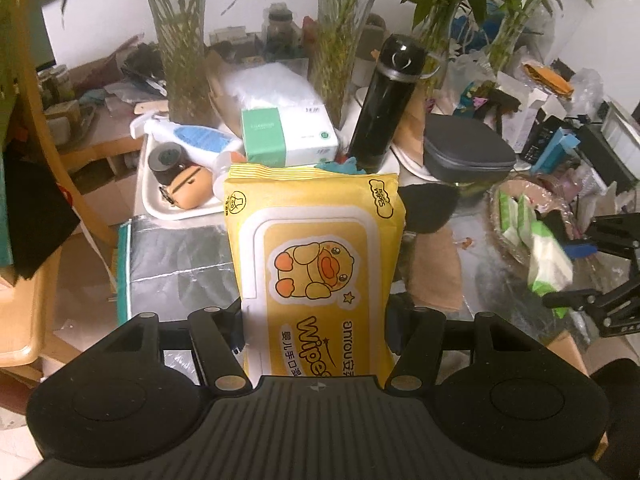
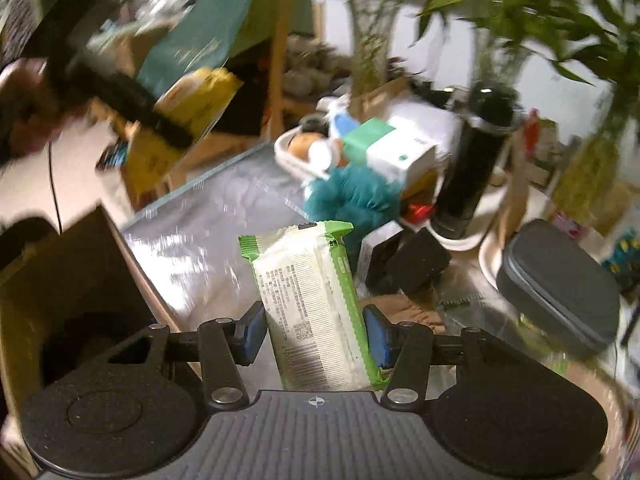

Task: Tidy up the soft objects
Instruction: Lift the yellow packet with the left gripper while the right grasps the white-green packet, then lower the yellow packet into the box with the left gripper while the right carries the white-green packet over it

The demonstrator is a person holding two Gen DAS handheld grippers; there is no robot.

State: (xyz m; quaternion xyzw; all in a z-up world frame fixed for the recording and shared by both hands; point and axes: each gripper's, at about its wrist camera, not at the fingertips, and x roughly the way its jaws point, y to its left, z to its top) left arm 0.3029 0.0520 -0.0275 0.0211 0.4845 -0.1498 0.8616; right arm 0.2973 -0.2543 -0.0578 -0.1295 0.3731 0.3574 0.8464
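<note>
— What did the left tongs [image 1: 316, 320] have?

— They were clamped on a yellow pack of baby wipes [image 1: 316, 256] with a cartoon duck on its flap, held upright above the silver foil sheet [image 1: 180, 260] that covered the table.

— And the right tongs [image 2: 316, 336]?

— Clamped on a green-and-white tissue pack [image 2: 312, 308], its blue pads [image 2: 376, 336] pressing both long sides. That view was blurred, but the pack stood clear of the foil.

— What lay beyond them?

— Past the wipes, toward the table's far edge, a white tray [image 1: 176, 208] carried a spray bottle [image 1: 188, 136] and a brown case. Just beside it sat a green-and-white tissue box [image 1: 288, 136], then a tall black flask [image 1: 384, 100]. A teal fluffy thing [image 2: 352, 196] lay in front of the box.

— Anything to the right?

— A grey zip case [image 1: 468, 152] near the flask, and glass vases of bamboo [image 1: 184, 52] along the back.
</note>
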